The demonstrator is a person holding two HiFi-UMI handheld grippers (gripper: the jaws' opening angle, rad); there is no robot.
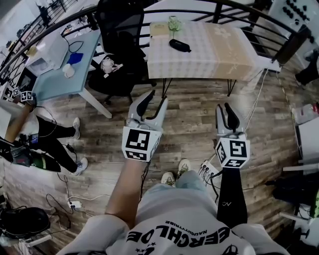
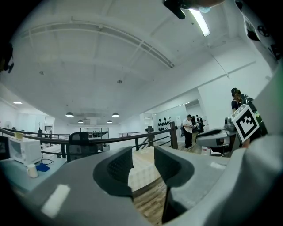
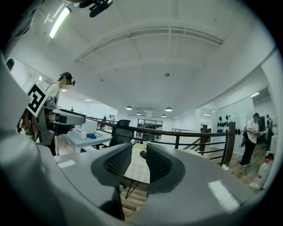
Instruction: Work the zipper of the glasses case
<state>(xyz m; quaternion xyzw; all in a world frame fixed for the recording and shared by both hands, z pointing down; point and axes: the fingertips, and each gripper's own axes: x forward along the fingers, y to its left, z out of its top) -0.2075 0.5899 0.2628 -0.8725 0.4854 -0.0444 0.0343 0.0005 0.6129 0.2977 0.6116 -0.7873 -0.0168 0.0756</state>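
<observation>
The black glasses case lies on the checked cloth of the table far ahead of me, near a green object. Both grippers are held in mid-air over the wooden floor, well short of the table. My left gripper is open, its jaws apart with nothing between them. My right gripper is also open and empty. In the right gripper view the case shows as a small dark shape on the distant table, seen through the gap.
A black office chair stands left of the table, beside a blue desk. A curved black railing runs behind. A person sits at the left. Cables and a power strip lie on the floor.
</observation>
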